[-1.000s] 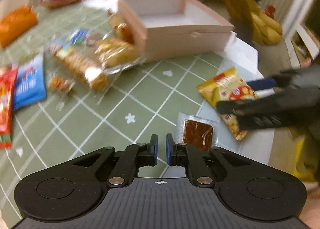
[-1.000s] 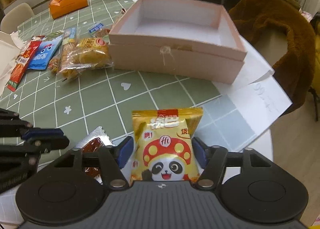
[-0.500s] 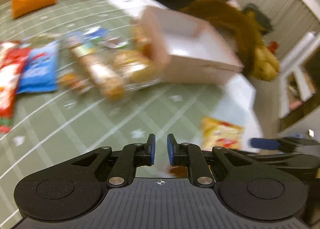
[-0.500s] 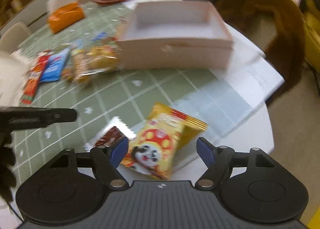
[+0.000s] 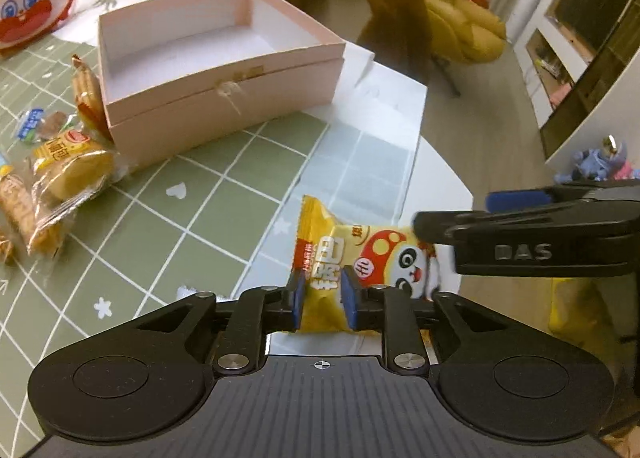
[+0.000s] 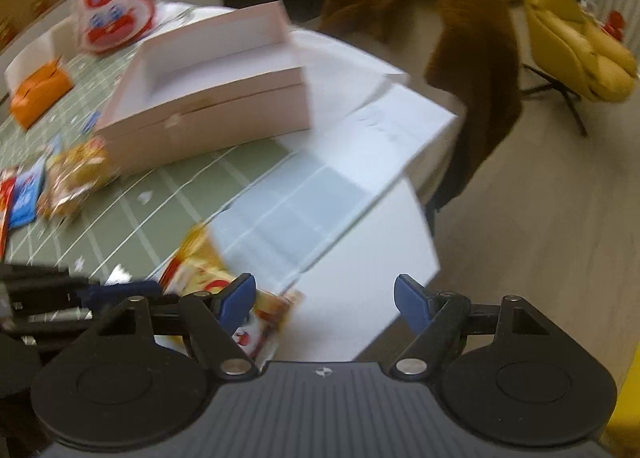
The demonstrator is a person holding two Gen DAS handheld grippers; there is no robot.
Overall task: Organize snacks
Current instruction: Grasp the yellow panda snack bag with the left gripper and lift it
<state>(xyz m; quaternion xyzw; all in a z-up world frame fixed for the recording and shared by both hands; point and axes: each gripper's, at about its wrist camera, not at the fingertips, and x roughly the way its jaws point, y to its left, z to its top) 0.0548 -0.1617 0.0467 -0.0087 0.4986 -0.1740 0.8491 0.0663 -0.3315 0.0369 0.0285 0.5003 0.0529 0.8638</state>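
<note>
A pink box [image 5: 224, 70] sits open on the table [image 5: 192, 226]. The left gripper [image 5: 322, 300] fingers are opening around a yellow snack packet [image 5: 360, 254] – panda and "Hi" printed. The right gripper [image 6: 325, 294], marked "DAS", fingers wide apart – empty.

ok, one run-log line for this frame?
stage: approaching snack | left claw: opening, astride yellow panda snack bag | right claw: open, empty | pink box: empty

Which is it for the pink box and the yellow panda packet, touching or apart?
Apart. The left wrist view shows bare tablecloth between the pink box and yellow panda packet.
</note>
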